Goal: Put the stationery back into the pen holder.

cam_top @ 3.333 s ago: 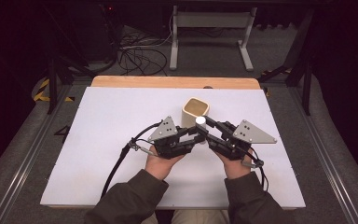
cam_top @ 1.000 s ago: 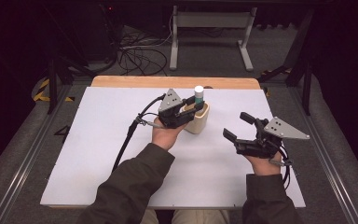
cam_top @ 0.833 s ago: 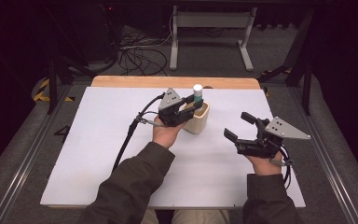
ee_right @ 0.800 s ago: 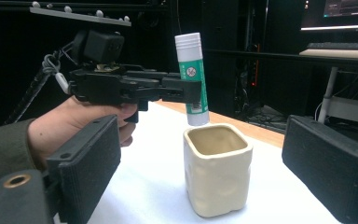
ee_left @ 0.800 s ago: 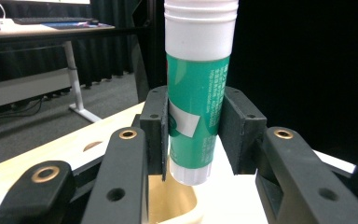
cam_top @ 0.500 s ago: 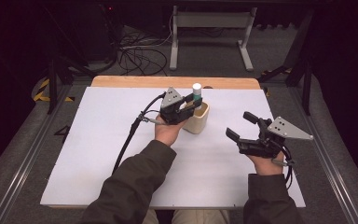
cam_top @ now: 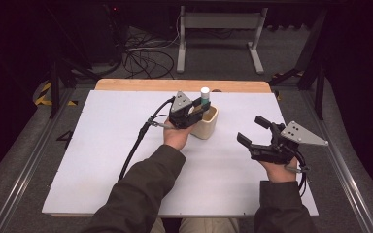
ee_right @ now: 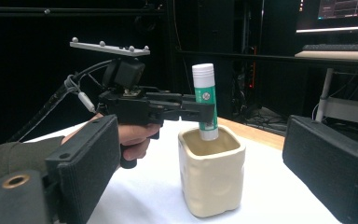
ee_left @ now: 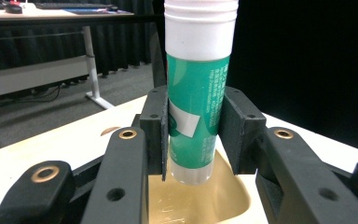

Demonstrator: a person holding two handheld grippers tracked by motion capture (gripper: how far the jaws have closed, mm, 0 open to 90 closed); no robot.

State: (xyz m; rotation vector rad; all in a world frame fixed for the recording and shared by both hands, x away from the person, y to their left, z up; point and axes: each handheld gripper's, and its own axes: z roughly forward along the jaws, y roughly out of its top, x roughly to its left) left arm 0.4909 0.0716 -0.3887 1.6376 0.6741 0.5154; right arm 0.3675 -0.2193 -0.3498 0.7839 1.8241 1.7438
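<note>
Glue stick [ee_left: 196, 93] w/ white cap is standing upright, lower end dipping into the cream cup [ee_right: 211, 175] near table [cam_top: 102, 145] centre, pinched by left claw [cam_top: 200, 108]. Right claw [cam_top: 252, 130] is hovering at 4 o'clock, gaping wide, empty.

Glue stick [ee_left: 196, 93] handed over — now above cup [ee_right: 210, 177].

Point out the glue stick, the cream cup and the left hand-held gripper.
glue stick [ee_left: 196, 93]: left gripper view, on its green label.
cream cup [ee_right: 212, 186]: right gripper view, on its front wall.
left hand-held gripper [ee_right: 206, 108]: right gripper view, between its fingertips at the stick.
</note>
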